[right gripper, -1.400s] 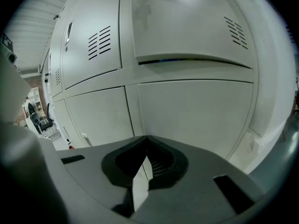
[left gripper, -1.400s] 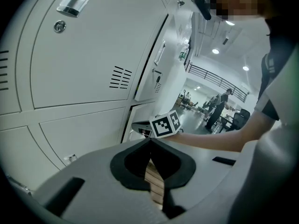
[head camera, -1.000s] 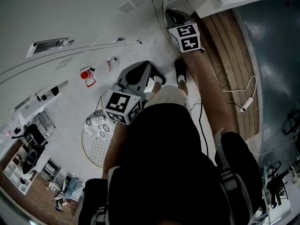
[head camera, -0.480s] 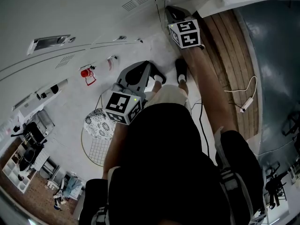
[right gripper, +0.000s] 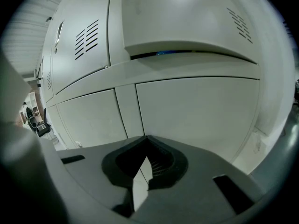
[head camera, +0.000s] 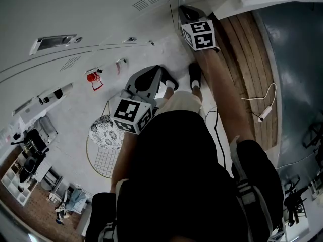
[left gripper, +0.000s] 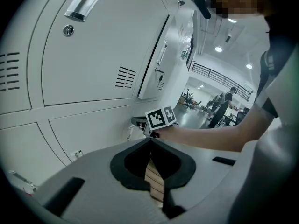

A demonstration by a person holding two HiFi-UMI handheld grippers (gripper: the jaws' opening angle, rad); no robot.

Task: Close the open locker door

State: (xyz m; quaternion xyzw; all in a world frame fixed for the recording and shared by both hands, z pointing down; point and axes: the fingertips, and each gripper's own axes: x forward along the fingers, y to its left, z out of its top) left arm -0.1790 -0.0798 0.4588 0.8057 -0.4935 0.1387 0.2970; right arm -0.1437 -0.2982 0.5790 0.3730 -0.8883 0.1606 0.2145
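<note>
A bank of white lockers [head camera: 91,19] fills the upper left of the head view. In the right gripper view one upper locker door [right gripper: 187,17] stands slightly ajar, with a dark gap along its lower edge. My right gripper [right gripper: 146,139] is shut and empty, pointing at the closed doors just below that gap. It sits close to the lockers in the head view [head camera: 185,14]. My left gripper [head camera: 160,77] is lower and farther back, also shut and empty. In the left gripper view [left gripper: 150,141] the ajar door [left gripper: 154,64] and the right gripper's marker cube [left gripper: 161,118] show.
A red object [head camera: 92,78] and a round wire rack [head camera: 103,150] lie on the pale floor at left. A white power strip with its cable [head camera: 265,112] lies on the wooden floor [head camera: 247,49] at right. People stand far off [left gripper: 224,106].
My right gripper has edged slightly toward the lockers. The left gripper has stayed where it was.
</note>
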